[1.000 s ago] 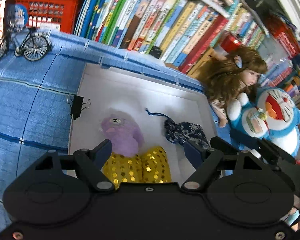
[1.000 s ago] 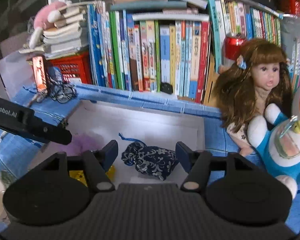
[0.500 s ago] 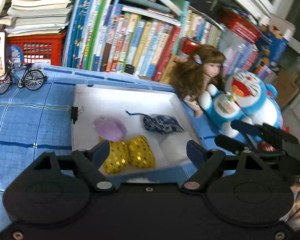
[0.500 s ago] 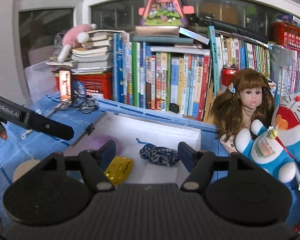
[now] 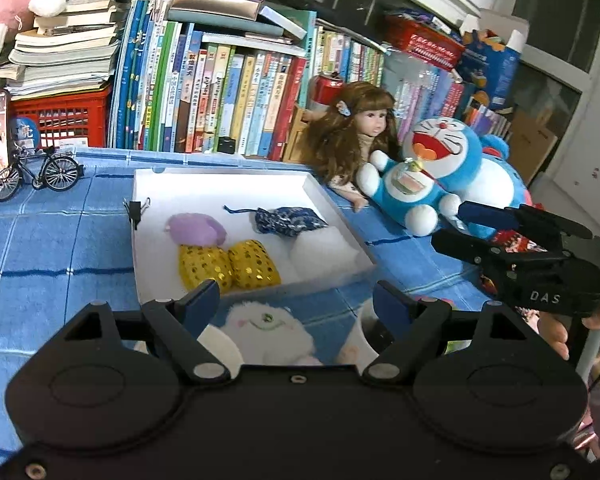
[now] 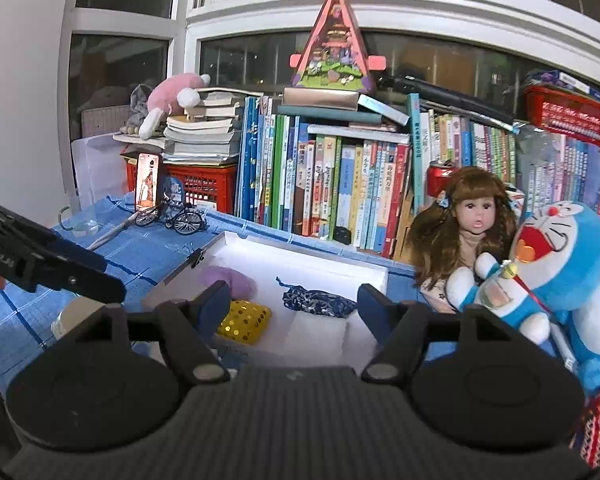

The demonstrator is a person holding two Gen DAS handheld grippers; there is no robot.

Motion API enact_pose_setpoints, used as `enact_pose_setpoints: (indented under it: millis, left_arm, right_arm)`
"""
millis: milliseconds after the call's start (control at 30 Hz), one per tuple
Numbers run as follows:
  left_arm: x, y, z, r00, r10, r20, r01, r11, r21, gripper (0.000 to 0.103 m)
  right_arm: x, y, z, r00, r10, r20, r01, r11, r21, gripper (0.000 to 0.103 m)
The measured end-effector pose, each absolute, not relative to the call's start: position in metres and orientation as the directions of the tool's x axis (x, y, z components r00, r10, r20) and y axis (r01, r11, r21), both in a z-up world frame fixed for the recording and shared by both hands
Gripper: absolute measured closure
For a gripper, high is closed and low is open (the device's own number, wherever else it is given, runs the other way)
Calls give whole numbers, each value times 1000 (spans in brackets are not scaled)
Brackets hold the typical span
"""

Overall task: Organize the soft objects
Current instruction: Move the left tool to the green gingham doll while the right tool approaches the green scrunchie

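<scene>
A white tray on the blue cloth holds a purple plush, two gold sequin pouches, a blue floral drawstring pouch and a white soft block. My left gripper is open over the tray's near edge with nothing between its fingers. A white plush lies on the cloth just beneath it. My right gripper is open too, hanging before the tray, level with the floral pouch and a gold pouch. In the left wrist view the right gripper is at the right.
A long-haired doll and a blue cat plush lean against a row of books behind the tray. A toy bicycle and a red crate stand at the back left. A binder clip grips the tray's left wall.
Both grippers have drawn back and up from the tray, which now looks smaller and farther. The white plush has come into view under the left gripper. Both pairs of jaws stand slightly wider.
</scene>
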State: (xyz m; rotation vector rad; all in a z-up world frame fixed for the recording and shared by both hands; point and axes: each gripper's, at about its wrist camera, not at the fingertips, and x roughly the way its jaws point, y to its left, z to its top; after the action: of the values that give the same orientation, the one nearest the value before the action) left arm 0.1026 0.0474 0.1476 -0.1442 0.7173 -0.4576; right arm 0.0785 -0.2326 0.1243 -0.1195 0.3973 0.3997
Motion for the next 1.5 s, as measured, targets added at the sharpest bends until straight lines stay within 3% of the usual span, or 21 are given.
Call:
enact_pose_setpoints:
  millis: [400, 700, 967, 1500]
  left_arm:
    - [48, 60, 120, 728, -388, -566, 324, 921, -215, 19]
    - [25, 67, 99, 786, -277, -553, 269, 958, -97, 16]
    - [11, 71, 81, 859, -167, -485, 210, 977, 34, 9]
    - [13, 91, 41, 859, -69, -508, 118, 991, 64, 7]
  right_arm:
    - [31, -259, 101, 889, 268, -371, -322, 943, -90, 19]
    - [17, -276, 72, 901, 170, -399, -233, 966, -116, 18]
    - [15, -277, 45, 900, 113, -421, -180, 976, -123, 18]
    - [19, -269, 8, 889, 24, -457, -126, 973, -194, 18]
